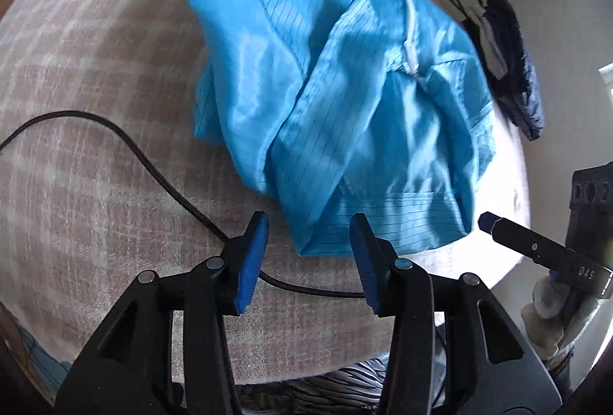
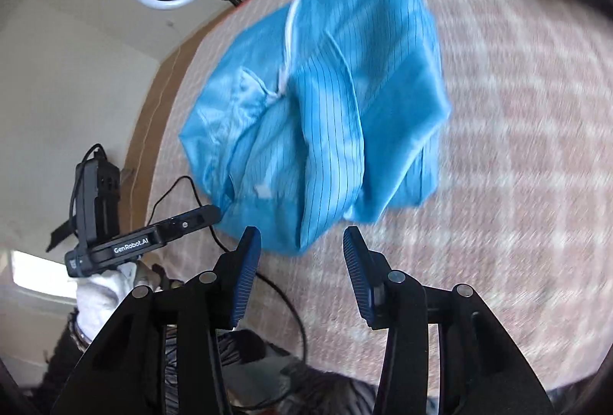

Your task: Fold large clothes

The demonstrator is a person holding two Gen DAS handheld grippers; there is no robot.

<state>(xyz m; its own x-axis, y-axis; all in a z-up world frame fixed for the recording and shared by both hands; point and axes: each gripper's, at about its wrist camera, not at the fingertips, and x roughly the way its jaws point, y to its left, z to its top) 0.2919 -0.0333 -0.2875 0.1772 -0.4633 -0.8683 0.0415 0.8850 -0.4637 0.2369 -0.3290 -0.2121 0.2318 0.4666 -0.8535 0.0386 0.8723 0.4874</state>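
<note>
Checked bedcover [image 1: 95,77] bears the blue garment [image 1: 337,100]; both my grippers [image 1: 308,258] [image 2: 302,261] spread, empty — black cable [image 1: 161,177] could snag the next grasp.

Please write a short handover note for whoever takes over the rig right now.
Left gripper: open, empty, just short of the garment's near edge.
Right gripper: open, empty, also at the near edge.
Blue garment: lies on the checked bed cover in a rough, loosely folded bundle with the white zipper on top, creases and uneven edges showing.
A black cable runs across the cover under the left fingers.
Done: partly folded.
Left: probably regrip the near edge, fold again and tidy.
</note>
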